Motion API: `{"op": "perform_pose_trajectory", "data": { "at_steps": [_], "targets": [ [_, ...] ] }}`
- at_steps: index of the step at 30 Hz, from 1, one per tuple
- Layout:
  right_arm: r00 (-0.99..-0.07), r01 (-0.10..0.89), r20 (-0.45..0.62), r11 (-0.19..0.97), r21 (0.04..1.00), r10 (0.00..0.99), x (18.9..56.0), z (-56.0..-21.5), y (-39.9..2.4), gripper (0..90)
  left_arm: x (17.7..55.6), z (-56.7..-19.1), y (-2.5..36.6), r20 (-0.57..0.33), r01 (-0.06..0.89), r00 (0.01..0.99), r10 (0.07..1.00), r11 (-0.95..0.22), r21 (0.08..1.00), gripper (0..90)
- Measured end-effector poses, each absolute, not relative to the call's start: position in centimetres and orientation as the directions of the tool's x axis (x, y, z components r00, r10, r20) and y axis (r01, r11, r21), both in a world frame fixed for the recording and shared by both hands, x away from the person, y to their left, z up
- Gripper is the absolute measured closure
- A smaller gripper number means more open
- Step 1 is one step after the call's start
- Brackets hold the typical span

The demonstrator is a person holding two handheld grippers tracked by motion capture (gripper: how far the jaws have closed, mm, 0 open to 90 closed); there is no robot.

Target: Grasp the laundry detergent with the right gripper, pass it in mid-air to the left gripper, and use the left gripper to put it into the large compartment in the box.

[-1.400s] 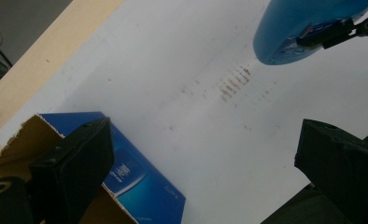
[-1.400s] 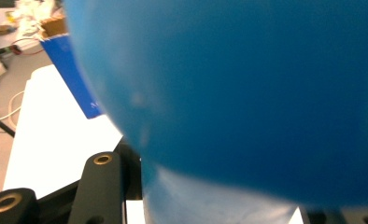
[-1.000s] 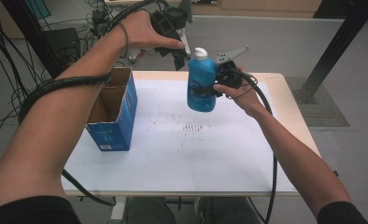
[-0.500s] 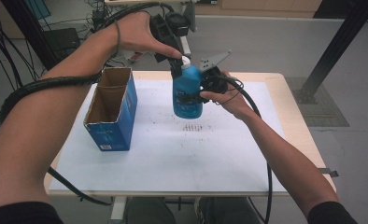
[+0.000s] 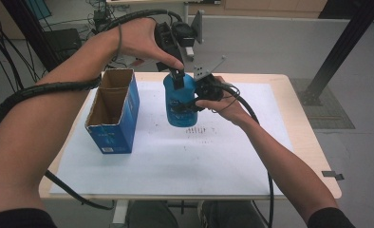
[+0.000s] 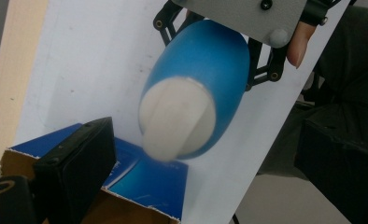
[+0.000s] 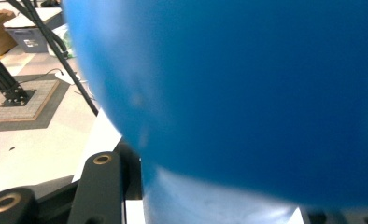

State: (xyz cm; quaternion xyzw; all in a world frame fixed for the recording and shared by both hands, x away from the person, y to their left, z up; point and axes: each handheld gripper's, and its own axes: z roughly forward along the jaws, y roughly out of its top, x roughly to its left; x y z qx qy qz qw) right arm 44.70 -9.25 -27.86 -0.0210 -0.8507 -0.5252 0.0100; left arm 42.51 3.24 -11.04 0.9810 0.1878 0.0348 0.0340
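A blue bottle [image 5: 179, 108] hangs above the white sheet [image 5: 175, 161], with my right gripper [image 5: 187, 102] shut on its body from the right. In the right gripper view the bottle's blue wall [image 7: 247, 93] sits close between the jaws. My left gripper [image 5: 178, 78] stands over the bottle's top and hides the cap in the high view. In the left gripper view the white cap [image 6: 177, 116] lies between the wide-apart jaws of my left gripper [image 6: 205, 135] without touching them. An open blue cardboard box [image 5: 111, 114] stands to the left of the bottle.
The wooden table [image 5: 299, 95] carries the white sheet, with small dark marks [image 5: 197, 130] near its middle. A black slanted post [image 5: 346, 42] rises beyond the right corner. Thick cables [image 5: 52, 90] trail along both forearms.
Both hands have moved left toward the box, the right one carrying the bottle with it. The left gripper has come down over the cap, which showed white before.
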Motion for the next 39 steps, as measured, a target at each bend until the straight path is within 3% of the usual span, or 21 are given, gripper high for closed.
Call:
{"op": "perform_pose_trajectory", "data": {
  "at_steps": [39],
  "targets": [
    [-0.999,0.015,0.031,0.421,0.907,-0.031,43.0,-27.6,-8.8,45.2,41.7,-13.0,2.3,0.04,0.305,0.951,0.306,-0.952,0.011,6.3]
  ]
}}
